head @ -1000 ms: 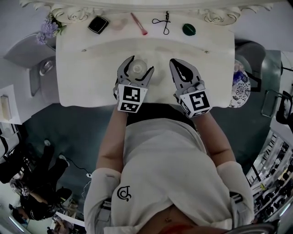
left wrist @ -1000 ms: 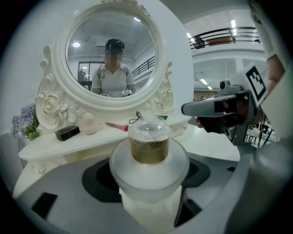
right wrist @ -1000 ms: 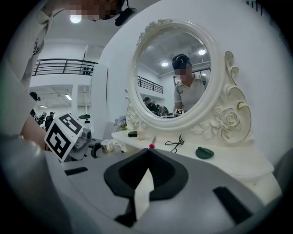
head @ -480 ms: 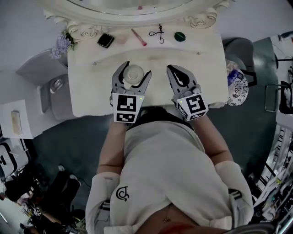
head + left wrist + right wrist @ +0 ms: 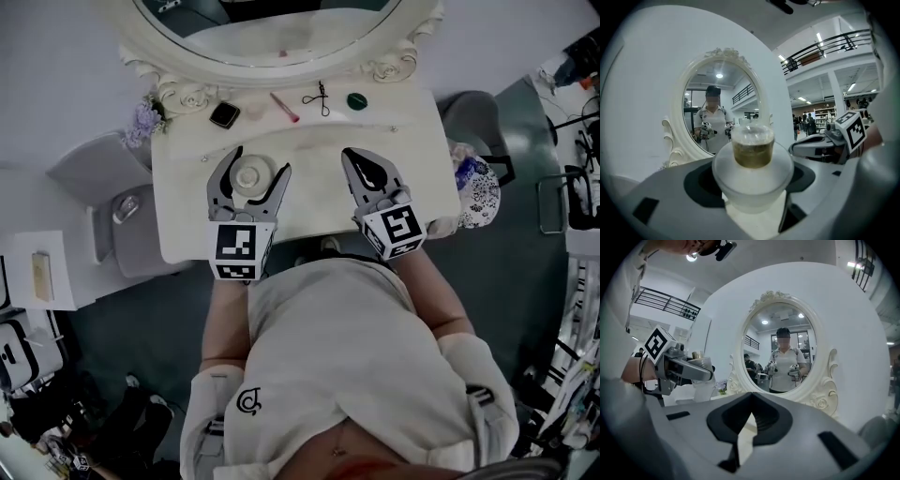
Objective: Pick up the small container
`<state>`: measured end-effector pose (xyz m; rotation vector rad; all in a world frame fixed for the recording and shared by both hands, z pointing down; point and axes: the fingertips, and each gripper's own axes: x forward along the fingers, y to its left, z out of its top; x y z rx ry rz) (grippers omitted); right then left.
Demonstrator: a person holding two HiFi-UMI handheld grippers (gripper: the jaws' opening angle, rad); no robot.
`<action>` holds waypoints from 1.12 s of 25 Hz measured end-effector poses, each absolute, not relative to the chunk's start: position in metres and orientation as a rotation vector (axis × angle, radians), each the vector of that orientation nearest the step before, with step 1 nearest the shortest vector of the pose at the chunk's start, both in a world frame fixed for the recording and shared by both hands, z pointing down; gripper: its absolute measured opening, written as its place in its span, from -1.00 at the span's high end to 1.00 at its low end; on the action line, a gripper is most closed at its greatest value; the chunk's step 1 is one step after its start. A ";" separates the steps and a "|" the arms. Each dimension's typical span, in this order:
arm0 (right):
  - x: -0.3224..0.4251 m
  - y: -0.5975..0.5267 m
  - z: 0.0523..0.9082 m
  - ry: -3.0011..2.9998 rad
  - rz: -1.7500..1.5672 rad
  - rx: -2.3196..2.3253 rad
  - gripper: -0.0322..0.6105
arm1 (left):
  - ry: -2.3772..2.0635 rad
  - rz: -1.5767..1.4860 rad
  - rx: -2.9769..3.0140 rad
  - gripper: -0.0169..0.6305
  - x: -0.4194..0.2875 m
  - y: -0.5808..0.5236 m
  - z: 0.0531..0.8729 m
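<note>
The small container (image 5: 248, 175) is a frosted white jar with a clear cap over a brownish top (image 5: 752, 150). It sits between the jaws of my left gripper (image 5: 255, 169), which are closed around its sides above the white dressing table (image 5: 309, 211). I cannot tell whether the jar touches the tabletop. My right gripper (image 5: 354, 156) hovers to the right of it over the table, shut with nothing between its jaws (image 5: 750, 399). In the right gripper view the left gripper (image 5: 689, 372) shows at the left with the jar (image 5: 701, 386) in it.
Along the back of the table lie a black compact (image 5: 224, 114), a pink brush (image 5: 285, 107), a metal eyelash curler (image 5: 317, 97) and a green round item (image 5: 356, 100). An ornate oval mirror (image 5: 281, 42) stands behind, with purple flowers (image 5: 143, 122) at the back left.
The head camera has pulled back, bringing the mirror into view. My left gripper, still closed on the jar, has drifted left, away from the right gripper.
</note>
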<state>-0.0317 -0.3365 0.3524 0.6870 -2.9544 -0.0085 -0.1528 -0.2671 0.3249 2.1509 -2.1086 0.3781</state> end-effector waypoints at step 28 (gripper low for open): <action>-0.027 -0.326 0.318 -3.026 -0.146 0.673 0.89 | -2.108 0.364 2.194 -0.14 -0.147 -0.254 0.307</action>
